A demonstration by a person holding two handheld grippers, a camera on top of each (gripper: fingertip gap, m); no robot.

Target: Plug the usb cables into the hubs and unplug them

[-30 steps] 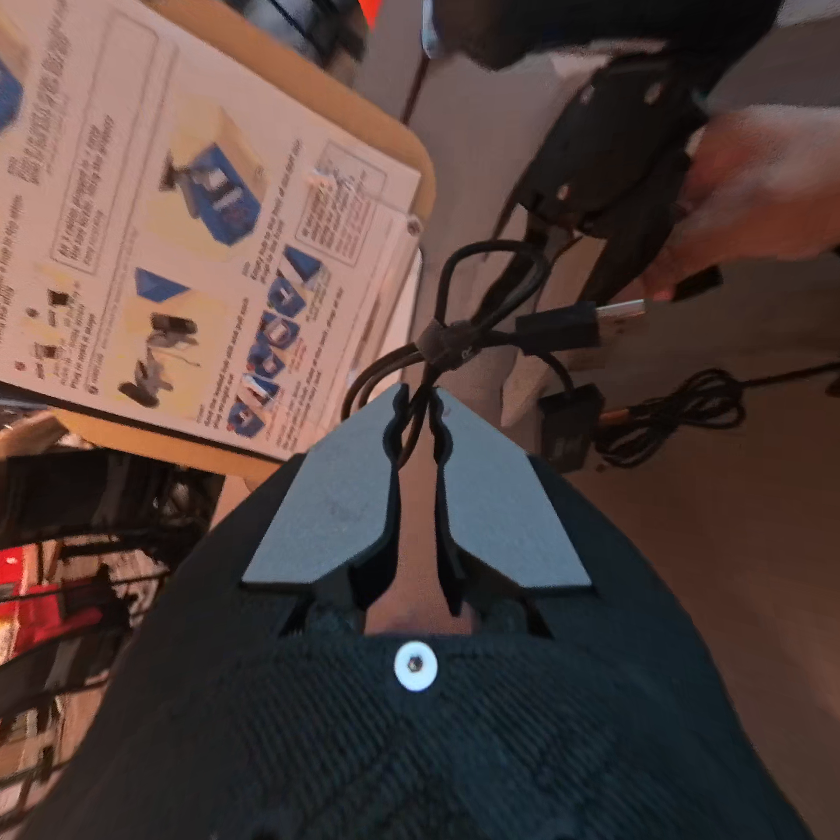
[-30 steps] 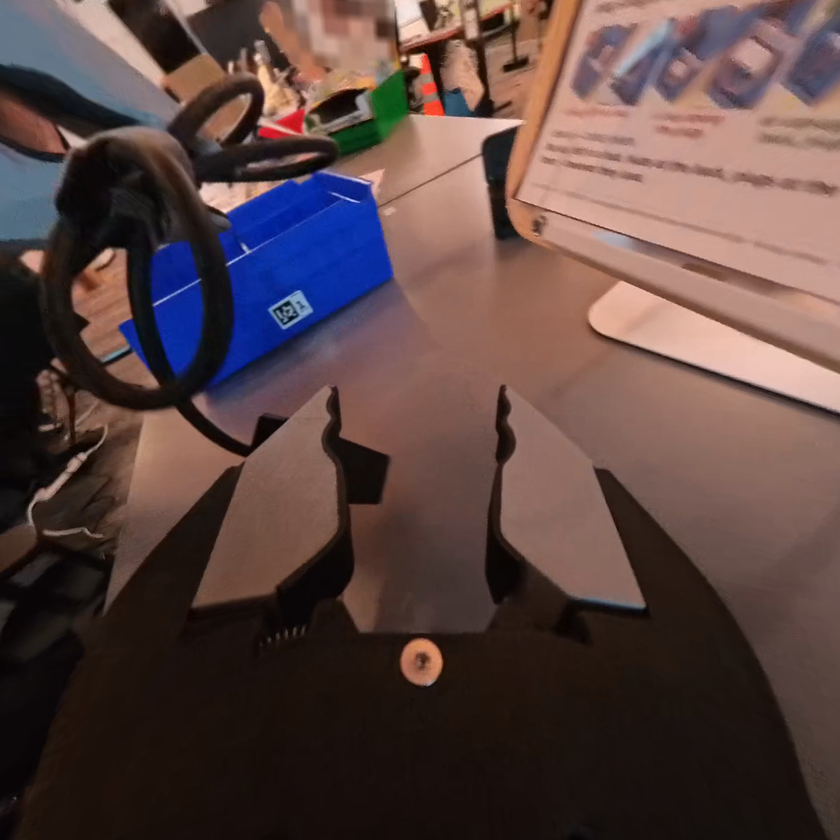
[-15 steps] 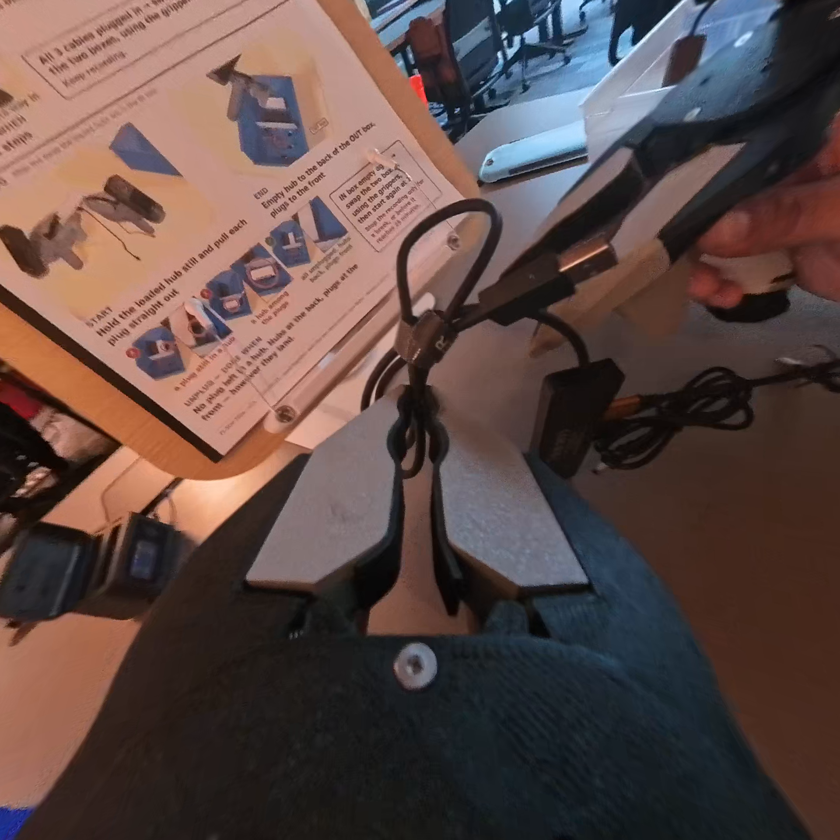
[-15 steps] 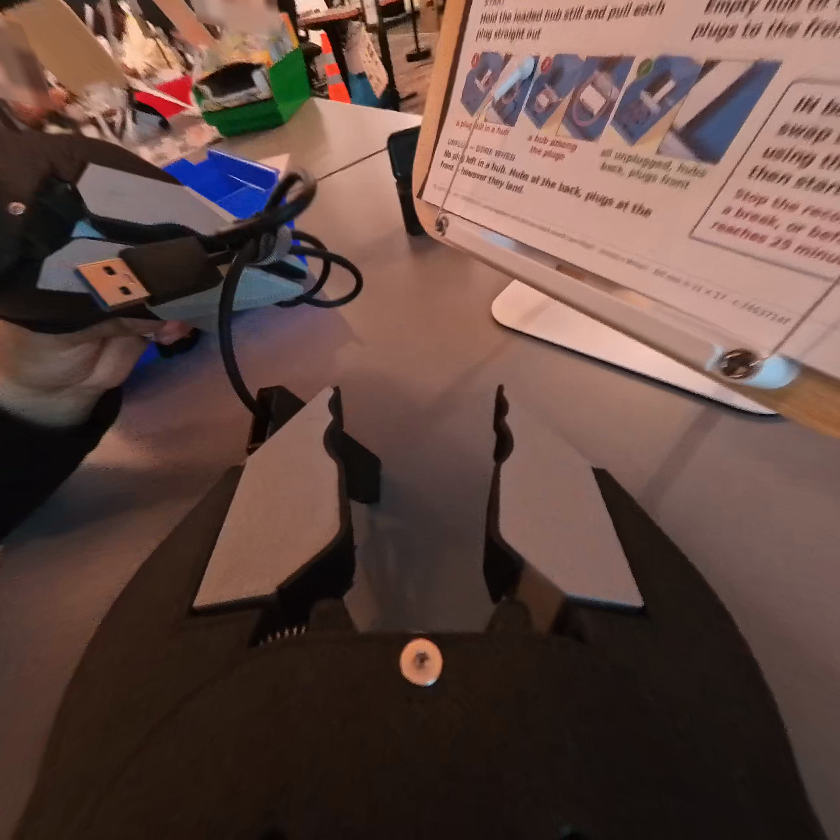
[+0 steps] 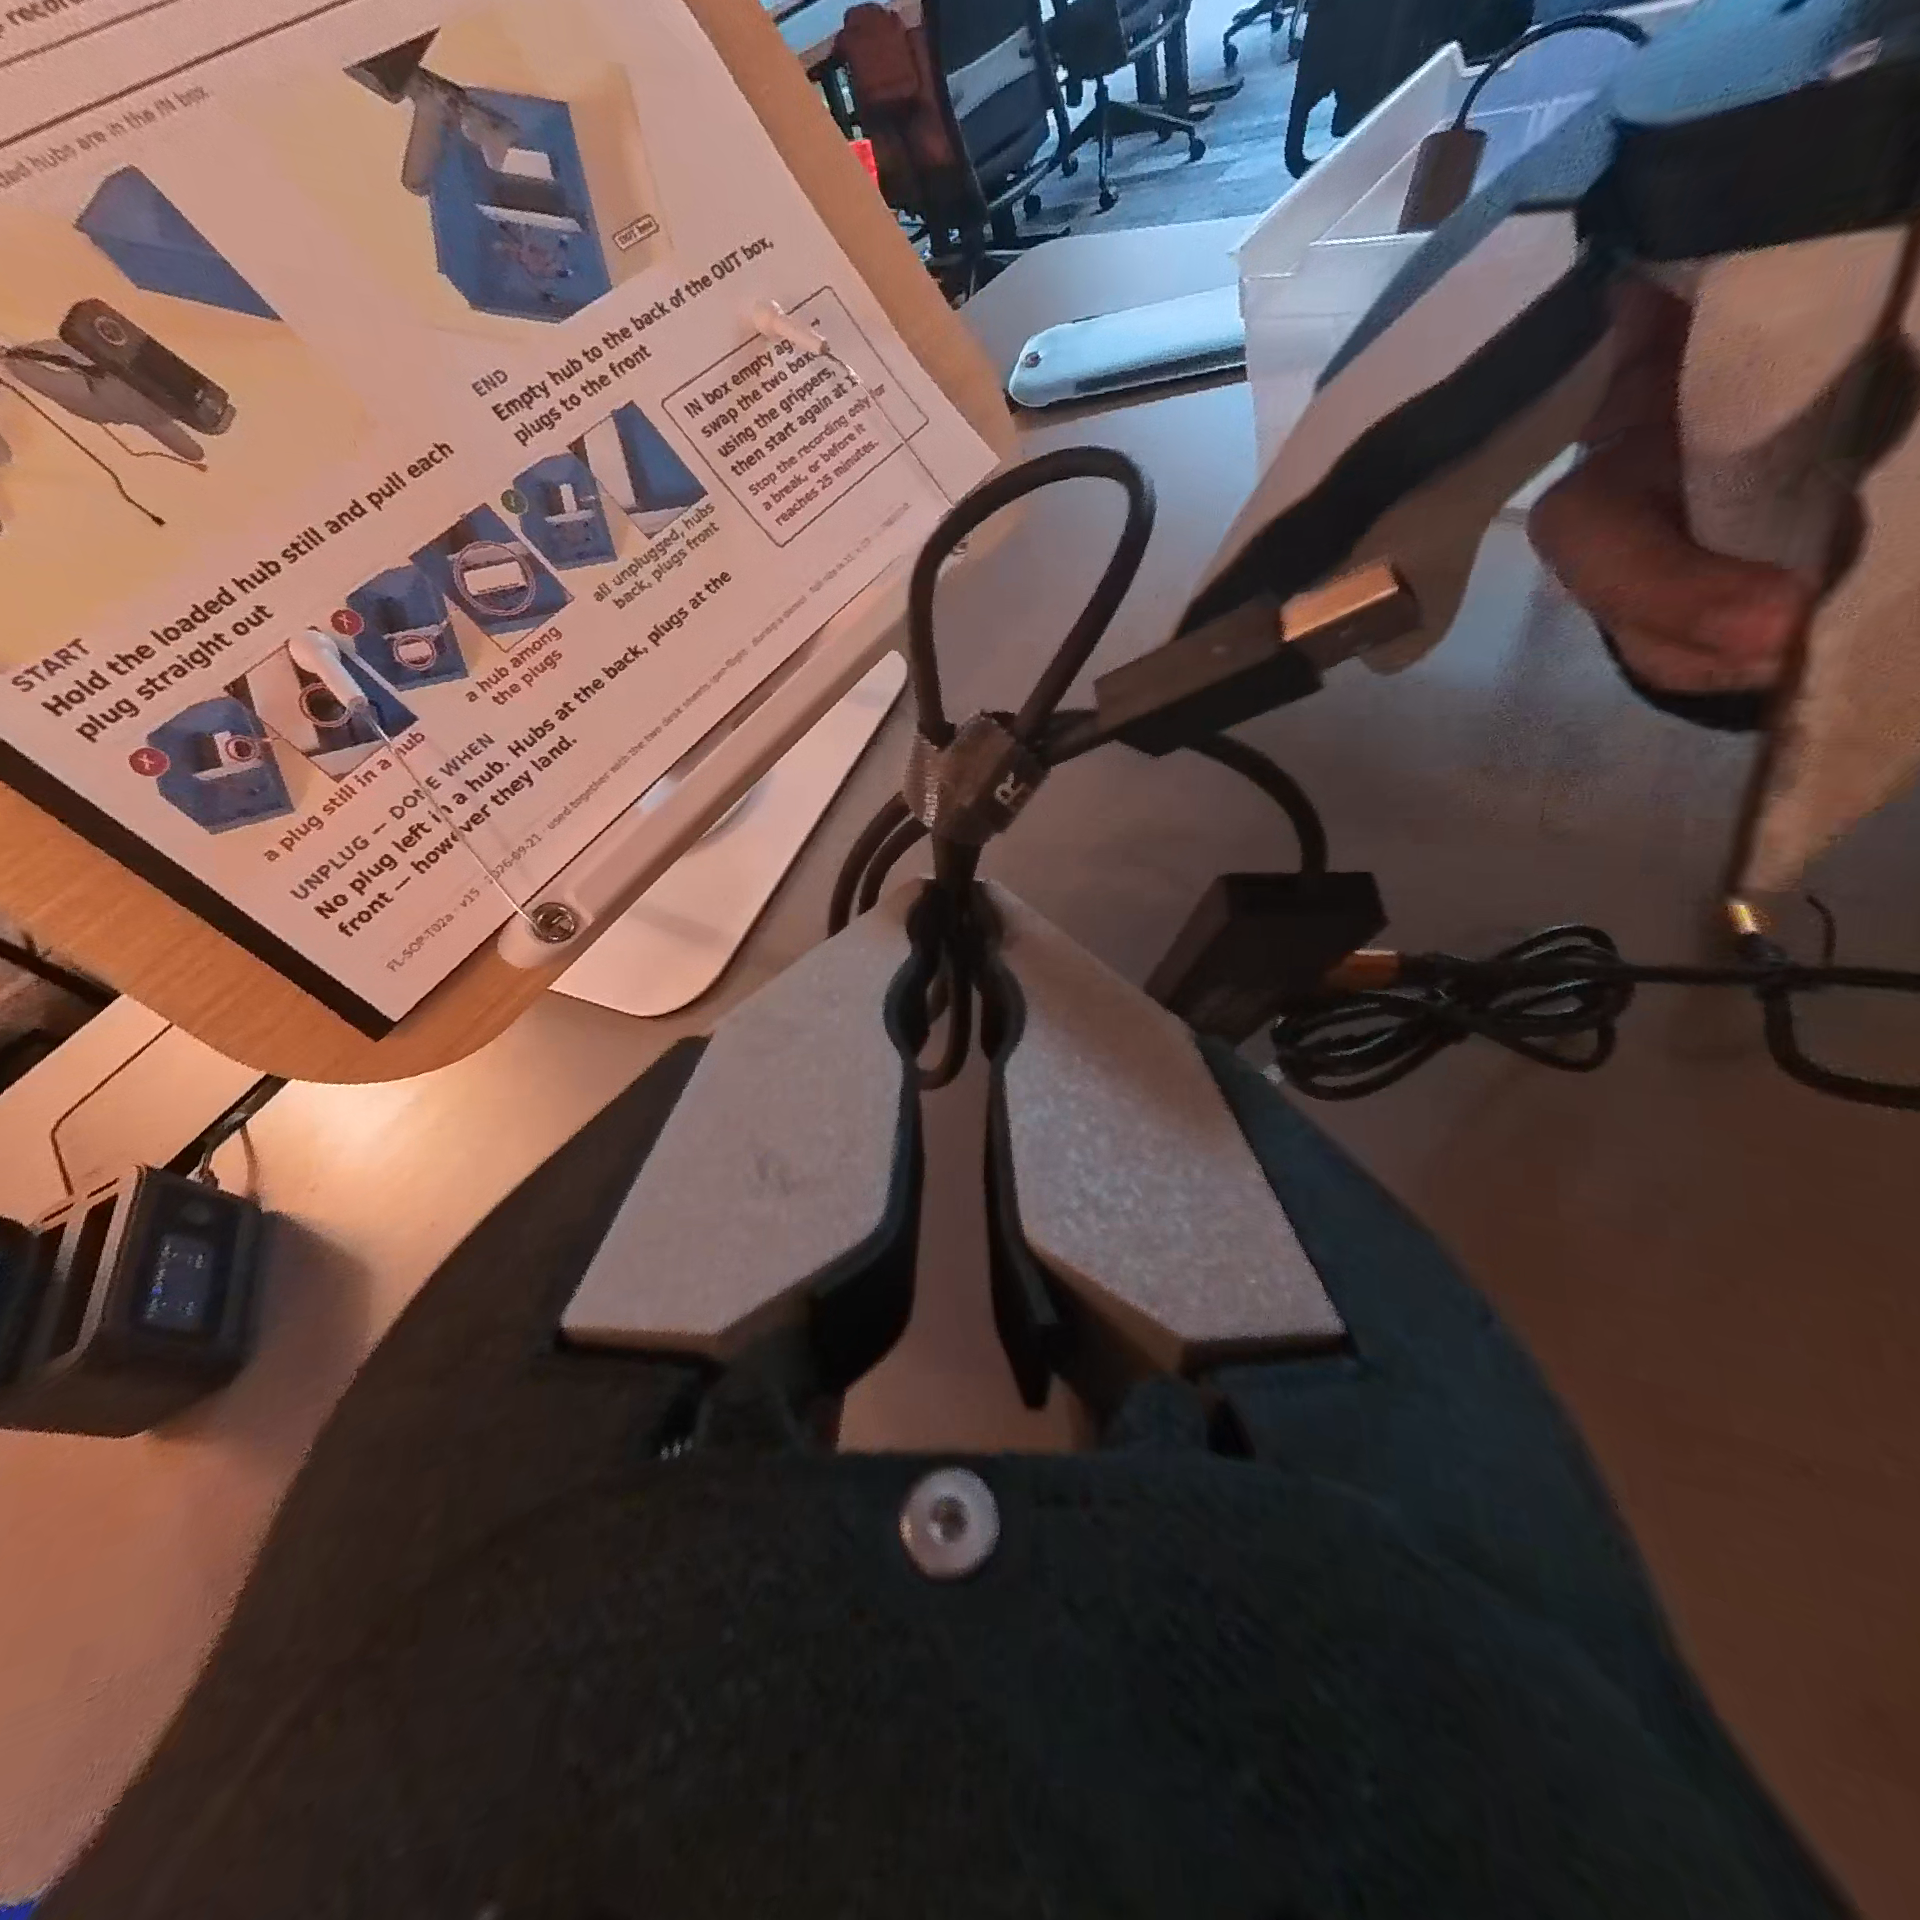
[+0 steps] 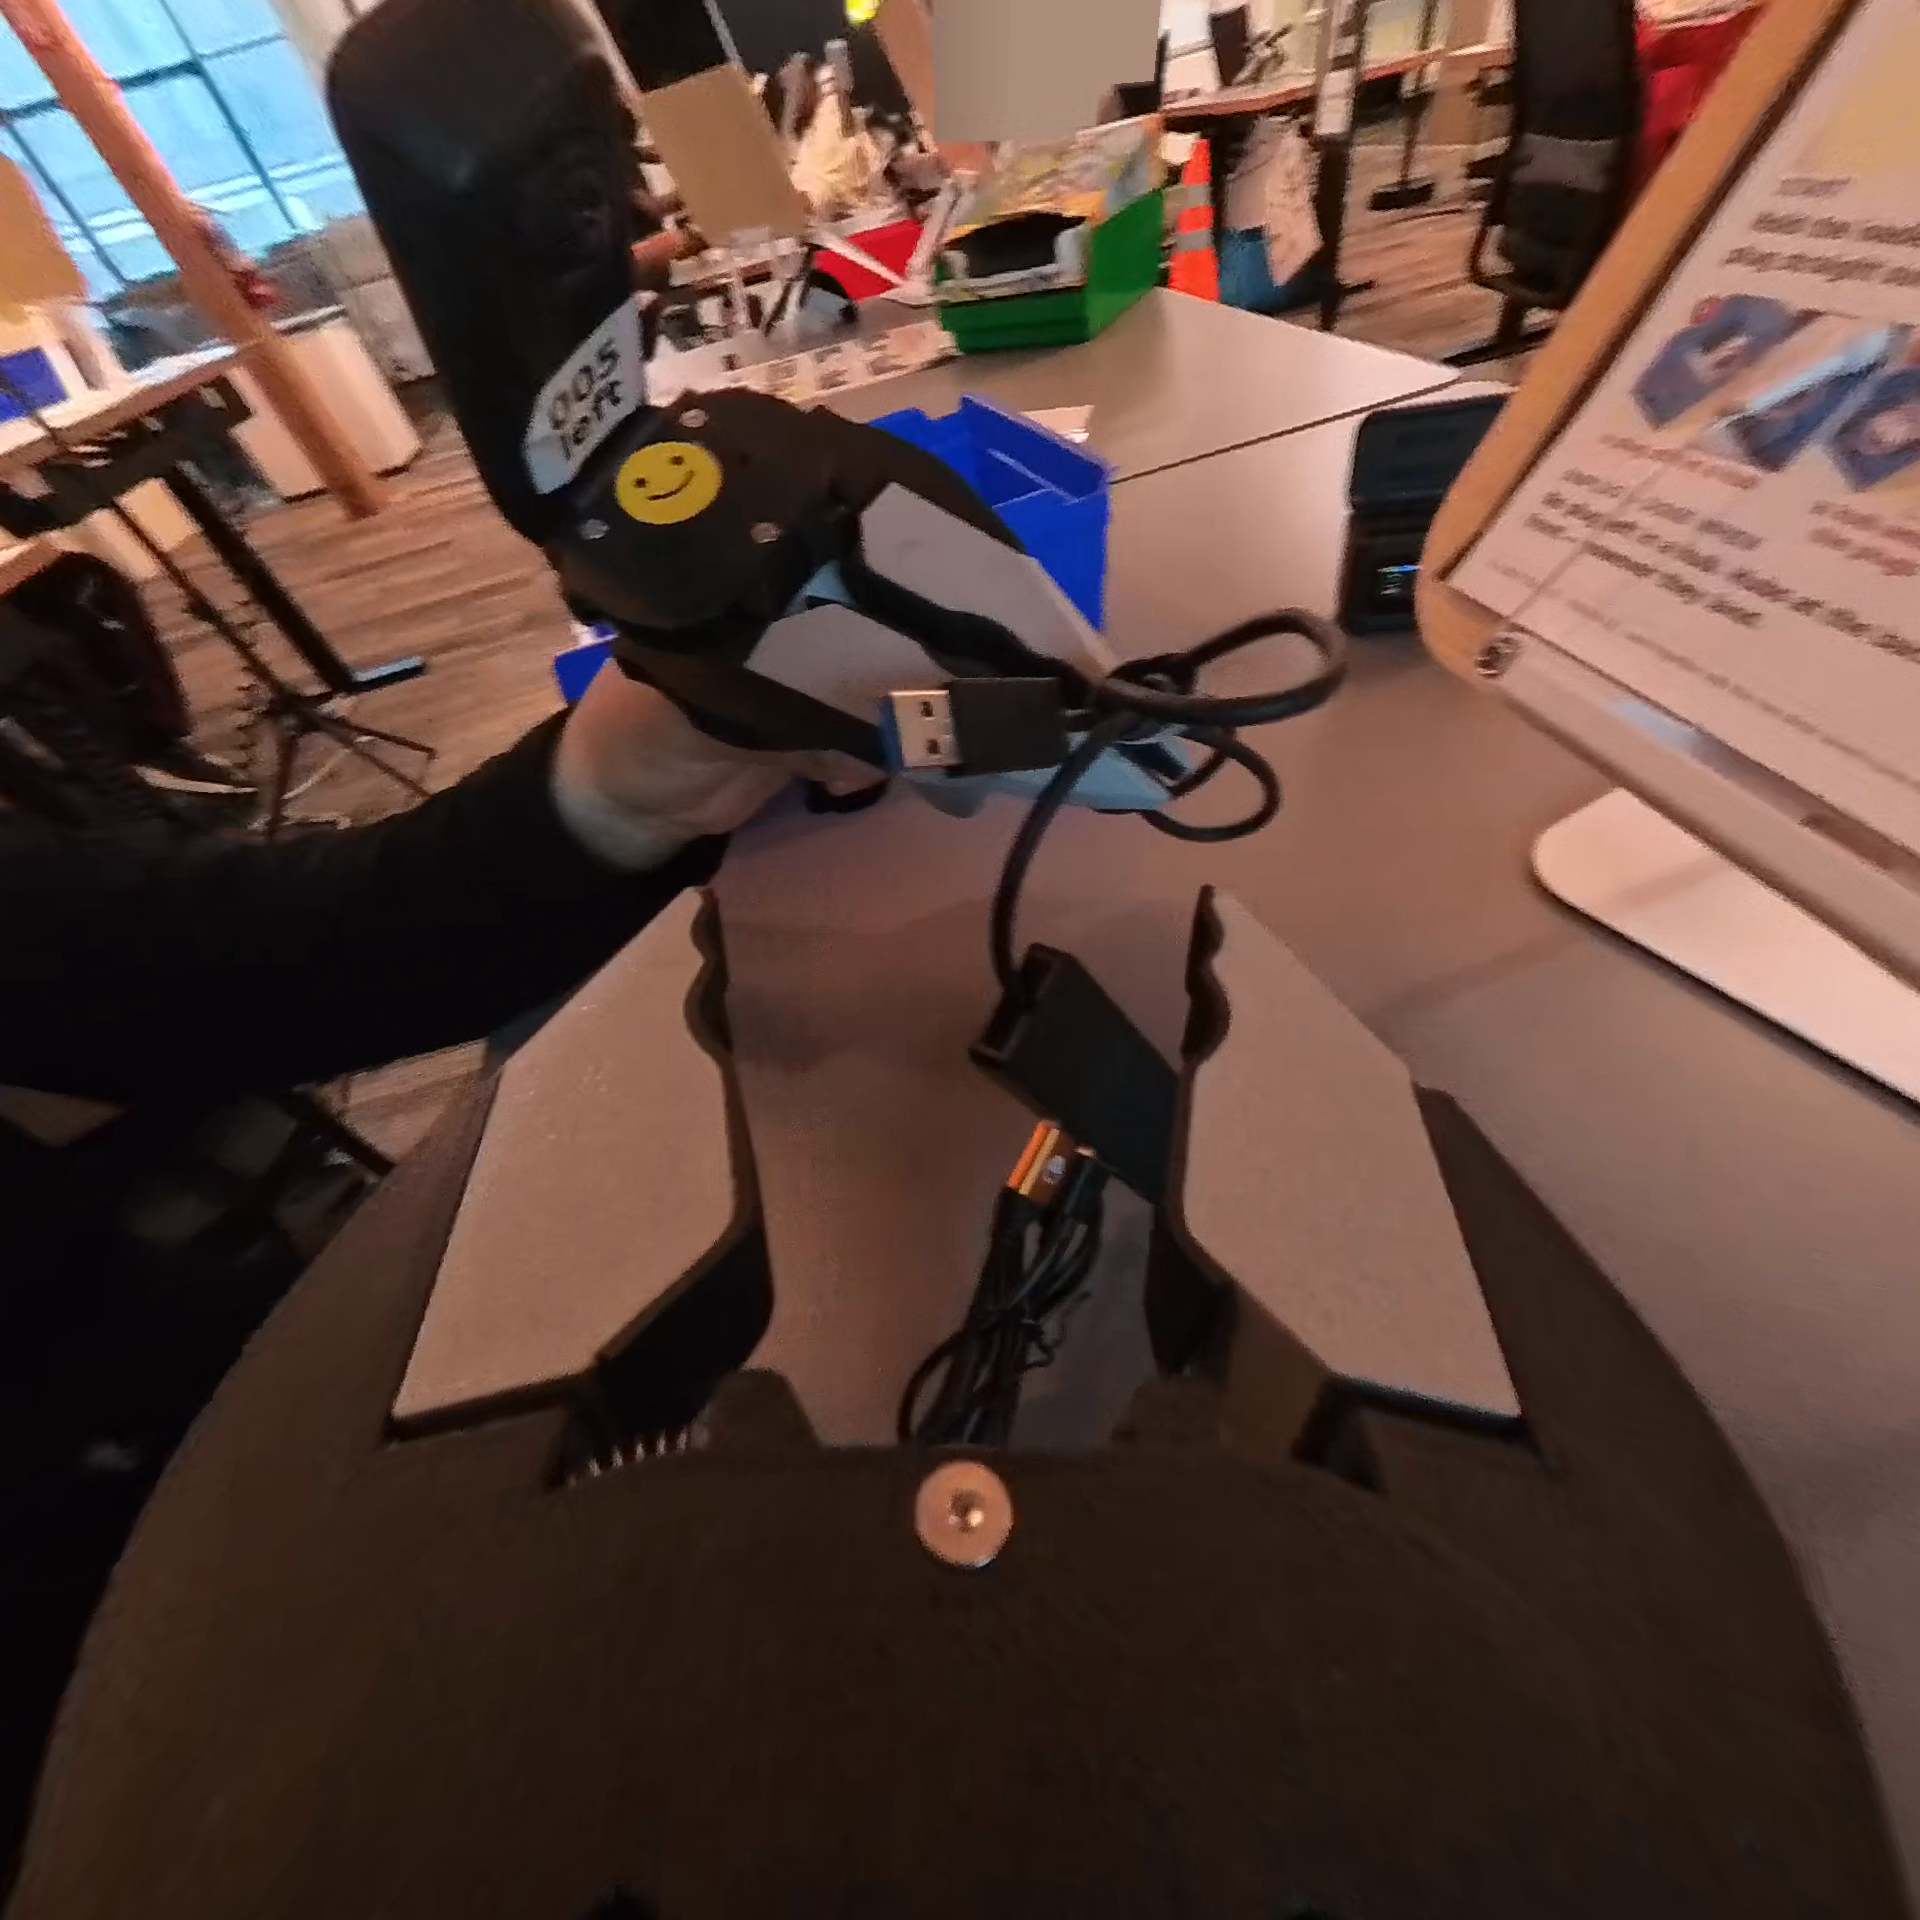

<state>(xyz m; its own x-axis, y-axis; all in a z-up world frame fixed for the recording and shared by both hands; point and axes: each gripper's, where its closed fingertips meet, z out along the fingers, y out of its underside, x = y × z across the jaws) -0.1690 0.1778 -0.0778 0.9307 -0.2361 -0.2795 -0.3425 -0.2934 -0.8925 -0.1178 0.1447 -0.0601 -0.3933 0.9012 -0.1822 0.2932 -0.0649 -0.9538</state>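
A grey table (image 6: pixel 1558 1195) lies under both claws, with an instruction board (image 5: pixel 343 436) beyond the left one. The left claw (image 5: pixel 951 997) is clamped on the hub's bundled cord (image 5: pixel 966 914), the hub (image 6: pixel 1081 1049) dangling below it — right between the right claw's (image 6: pixel 951 961) spread, empty fingers. An orange-tipped cable (image 6: pixel 1044 1174) stays plugged in. Best to close squarely on the hub's sides, steadying it first.

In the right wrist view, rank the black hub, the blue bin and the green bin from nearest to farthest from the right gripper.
1. Black hub: on the table between the open fingers of the right gripper.
2. Blue bin: farther back, left of centre, behind the left gripper.
3. Green bin: farthest, on the next table.
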